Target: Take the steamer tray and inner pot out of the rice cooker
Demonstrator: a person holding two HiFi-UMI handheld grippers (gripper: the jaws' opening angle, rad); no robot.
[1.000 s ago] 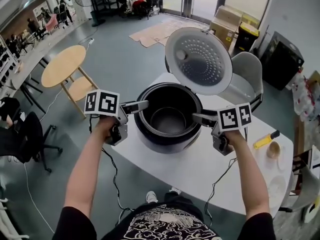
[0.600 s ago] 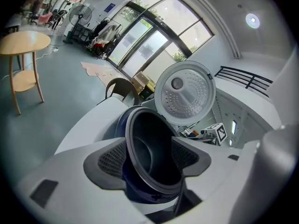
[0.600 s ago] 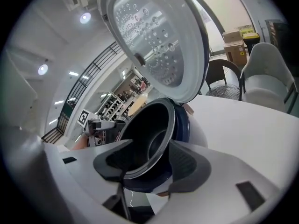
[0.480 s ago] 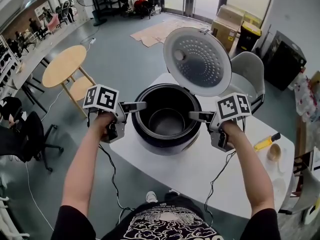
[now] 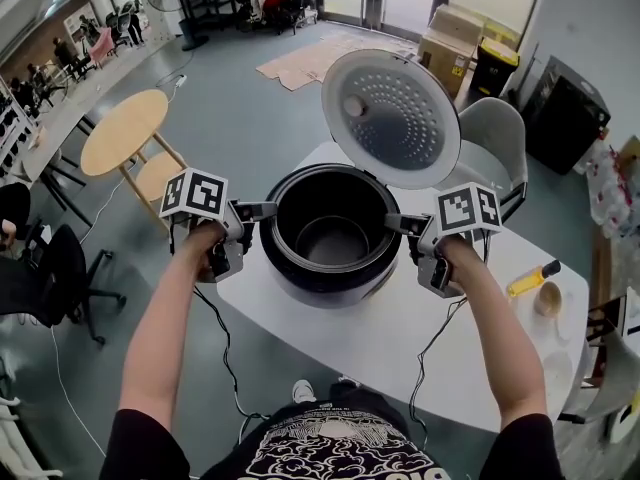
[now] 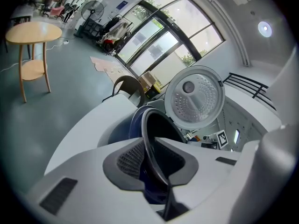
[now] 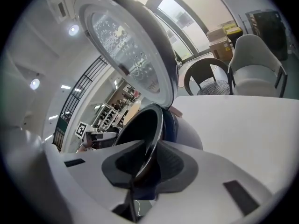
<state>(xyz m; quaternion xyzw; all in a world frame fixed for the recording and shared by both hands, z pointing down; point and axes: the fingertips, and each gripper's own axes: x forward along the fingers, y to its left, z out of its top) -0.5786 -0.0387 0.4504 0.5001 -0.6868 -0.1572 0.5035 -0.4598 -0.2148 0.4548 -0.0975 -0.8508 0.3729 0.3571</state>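
Far to the left of the rice cooker [image 5: 322, 273], out on the grey floor, stood a round wooden side table [image 5: 122, 128]. Your left hand [image 5: 205, 246] held the left gripper [image 5: 262, 209] against the cooker's left side. Its jaws had just been closing. In the left gripper view they stood nearly together, with the thin dark rim of the inner pot [image 5: 335, 240] pinched between the ribbed pads [image 6: 131, 160].

The inner pot itself sat down inside the cooker, with its rim at the cooker's top opening. The cooker's lid [image 5: 392, 118] stood open behind it, its perforated inner face turned toward you. Under the cooker lay the white table [image 5: 400, 343].

At the cooker's right side, your right hand [image 5: 450, 263] held the right gripper [image 5: 393, 223]. Its jaws had also just been closing. In the right gripper view they gripped the same rim on the opposite side, one pad inside the pot and one outside.

To the right of the cooker, near the table's far edge, lay a yellow-handled tool [image 5: 530, 280] and just beside it a small bowl [image 5: 547, 299]. Behind the cooker and to its right stood a white chair [image 5: 497, 138].
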